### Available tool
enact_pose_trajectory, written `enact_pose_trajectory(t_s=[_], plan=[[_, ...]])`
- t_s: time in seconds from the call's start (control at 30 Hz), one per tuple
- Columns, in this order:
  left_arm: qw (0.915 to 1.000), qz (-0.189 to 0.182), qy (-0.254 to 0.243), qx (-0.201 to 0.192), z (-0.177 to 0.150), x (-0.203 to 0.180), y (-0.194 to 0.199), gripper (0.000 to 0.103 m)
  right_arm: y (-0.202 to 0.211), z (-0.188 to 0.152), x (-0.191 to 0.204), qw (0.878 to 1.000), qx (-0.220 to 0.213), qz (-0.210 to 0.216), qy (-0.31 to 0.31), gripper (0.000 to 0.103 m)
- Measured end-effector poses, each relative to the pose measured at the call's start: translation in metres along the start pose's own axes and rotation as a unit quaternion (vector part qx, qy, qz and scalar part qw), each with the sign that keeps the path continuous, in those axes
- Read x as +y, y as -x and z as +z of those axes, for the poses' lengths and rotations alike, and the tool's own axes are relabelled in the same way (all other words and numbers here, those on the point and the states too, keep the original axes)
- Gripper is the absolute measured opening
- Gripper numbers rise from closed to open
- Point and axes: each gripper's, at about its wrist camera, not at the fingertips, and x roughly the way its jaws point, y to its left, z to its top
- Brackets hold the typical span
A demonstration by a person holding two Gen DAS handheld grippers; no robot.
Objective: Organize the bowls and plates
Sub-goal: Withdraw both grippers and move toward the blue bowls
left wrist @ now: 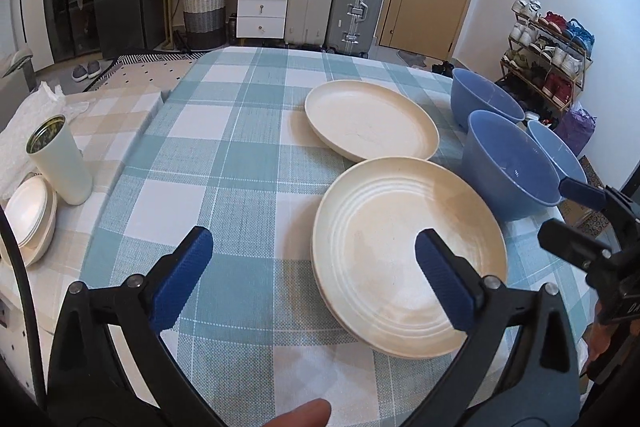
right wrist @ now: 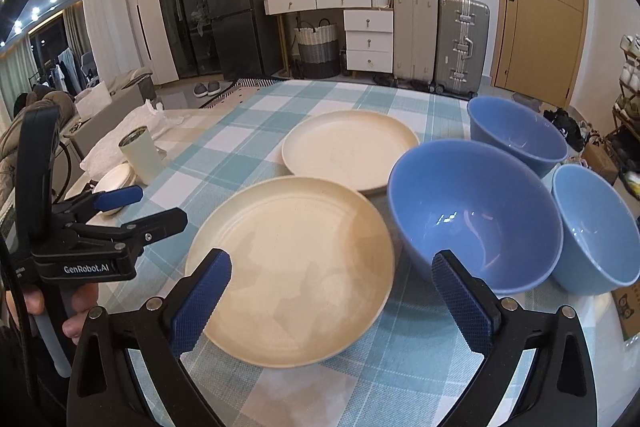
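Cream plates [right wrist: 292, 267] look matt, faintly speckled plastic. Blue bowls [right wrist: 476, 215] are smooth and glossy. Table [left wrist: 224, 155] cloth is coarse woven check; hand-held gripper pads [right wrist: 202, 303] are knurled blue.

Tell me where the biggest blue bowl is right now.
In the right wrist view the biggest blue bowl sits right of centre on the checked cloth, just right of the near plate, with two smaller bowls behind and right.

Two cream plates [right wrist: 290, 267] upright – three blue bowls [right wrist: 476, 215] beside, perhaps touching
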Motion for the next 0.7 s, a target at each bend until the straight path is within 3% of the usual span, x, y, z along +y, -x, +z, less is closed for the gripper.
enact_pose_trajectory(t_s=[0.17, 0.7], plan=[[0.9996, 0.015, -0.013, -0.02, 0.013, -0.007, 0.01, 0.101, 0.015, 0.017, -0.002, 1.0, -0.018, -0.01, 0.011, 0.102], [0.9987, 0.006, -0.018, -0.047, 0.061, -0.022, 0.031, 0.101, 0.045, 0.071, -0.003, 0.998, -0.054, -0.009, 0.034, 0.102]])
